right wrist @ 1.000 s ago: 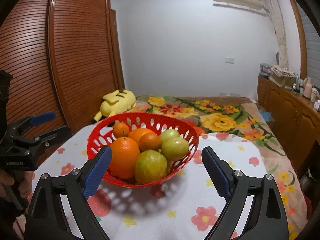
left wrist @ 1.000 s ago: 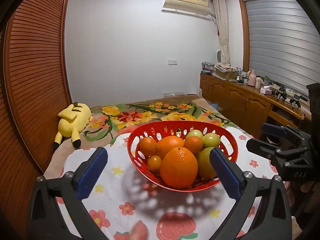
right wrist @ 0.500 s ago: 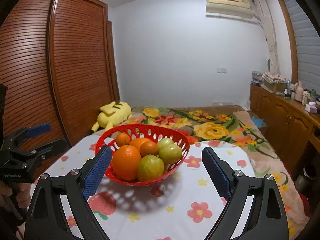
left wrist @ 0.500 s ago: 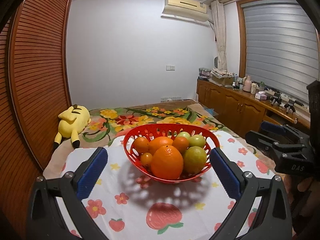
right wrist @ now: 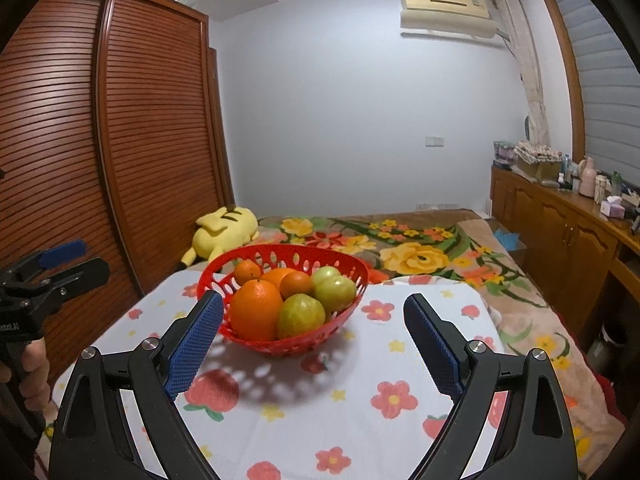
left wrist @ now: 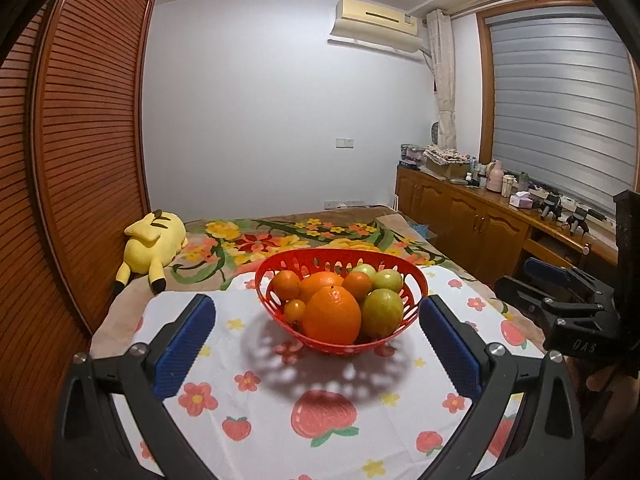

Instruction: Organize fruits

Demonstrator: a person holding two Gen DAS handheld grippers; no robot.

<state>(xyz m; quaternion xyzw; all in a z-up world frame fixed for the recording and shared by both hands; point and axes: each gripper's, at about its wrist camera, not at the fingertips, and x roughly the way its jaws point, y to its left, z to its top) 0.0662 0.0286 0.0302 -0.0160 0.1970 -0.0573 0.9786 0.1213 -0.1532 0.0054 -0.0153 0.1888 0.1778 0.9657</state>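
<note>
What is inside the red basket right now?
The red basket holds oranges, the large orange in front, and green fruits. Anything beneath the pile is hidden.

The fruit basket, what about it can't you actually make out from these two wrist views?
- Red basket: its floor and any fruit lower down, both views, hidden by the pile on top.
- Rear green fruit: mostly covered by the fruit in front, left wrist view.
- Small orange fruit: missing from the right wrist view, behind the big orange.
- Basket's far outer wall: hidden by its own rim.
</note>
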